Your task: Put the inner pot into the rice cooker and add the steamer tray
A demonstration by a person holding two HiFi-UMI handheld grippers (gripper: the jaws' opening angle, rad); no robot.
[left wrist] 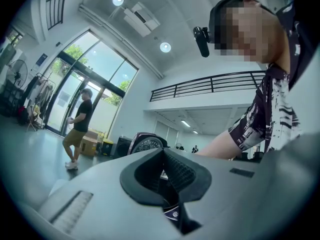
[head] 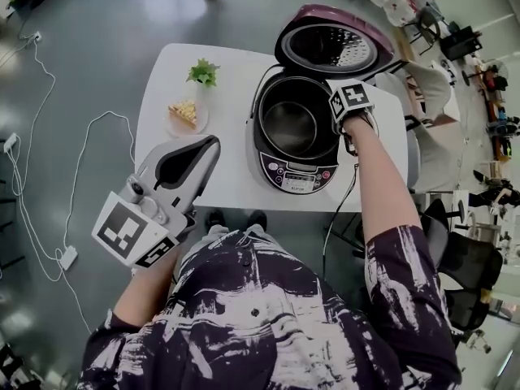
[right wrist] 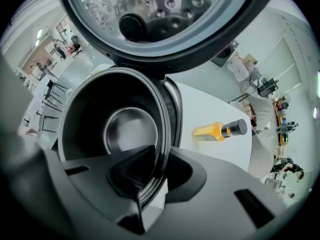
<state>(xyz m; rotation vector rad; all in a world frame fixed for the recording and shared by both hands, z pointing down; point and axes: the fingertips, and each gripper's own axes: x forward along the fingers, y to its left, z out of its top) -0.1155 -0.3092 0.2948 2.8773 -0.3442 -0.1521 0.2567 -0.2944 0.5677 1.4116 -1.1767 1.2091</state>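
Nearest to me, the left gripper (head: 213, 143) hangs level over the near edge of the white table (head: 231, 177), its jaws pressed together on nothing. Beyond it, I have the right gripper (right wrist: 160, 153) pointing down, clenched on the right rim of the dark round metal inner pot (head: 291, 127). The pot is inside the silver rice cooker (head: 296, 173), whose maroon lid (head: 333, 49) stands open behind.

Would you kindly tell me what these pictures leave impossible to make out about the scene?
Steamer tray: appears in no view.
Rice cooker panel print: head view, too small.
Rice cooker body: left gripper view, mostly hidden behind left gripper.
Bottle label: right gripper view, too small.
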